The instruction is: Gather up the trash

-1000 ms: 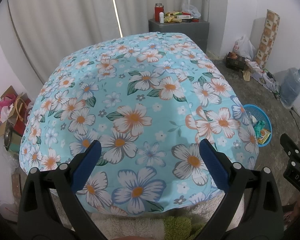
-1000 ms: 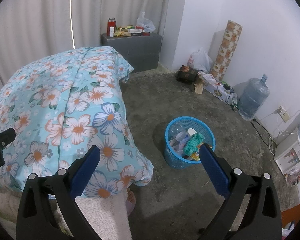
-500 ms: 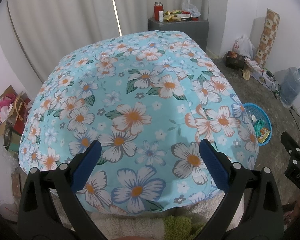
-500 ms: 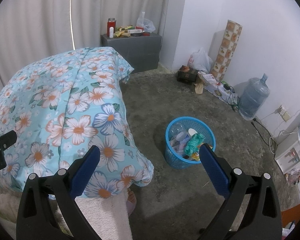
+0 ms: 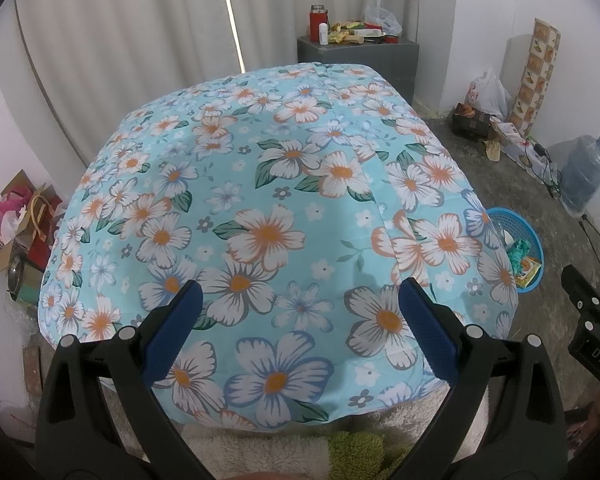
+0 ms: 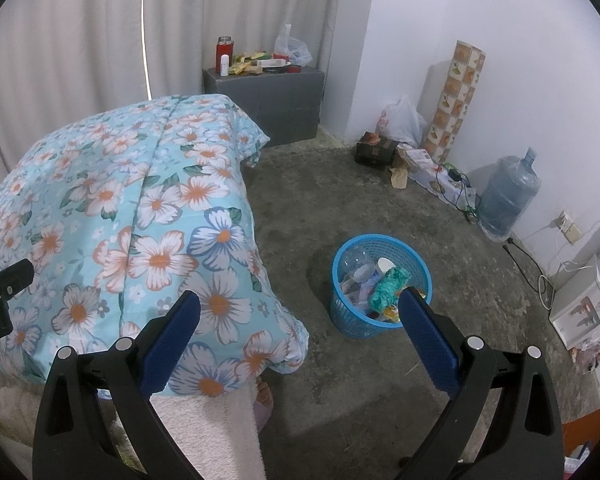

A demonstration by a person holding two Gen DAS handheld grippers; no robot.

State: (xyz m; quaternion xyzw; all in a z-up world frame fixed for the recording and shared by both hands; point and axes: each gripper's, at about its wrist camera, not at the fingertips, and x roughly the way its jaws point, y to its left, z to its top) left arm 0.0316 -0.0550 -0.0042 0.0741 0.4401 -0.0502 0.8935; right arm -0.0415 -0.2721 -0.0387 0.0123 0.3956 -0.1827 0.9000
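Lower right of right view: basket (image 6: 381, 287), blue, on the floor (image 6: 324, 200) beside the bed (image 6: 112, 216), already holding a bottle, wrappers and green trash (image 6: 389, 286).
Right edge of left view: same basket, half hidden by the quilt (image 5: 284, 216).
Left hand-held gripper (image 5: 300, 330): jaws wide apart, empty, above the quilt.
Right hand-held gripper (image 6: 299, 338): jaws wide apart, empty, aimed at the floor and basket.
Loose trash: none visible on quilt or nearby floor.
Risk: the light basket likely tips if a finger knocks its rim; reaching low could snag the quilt's hanging corner.
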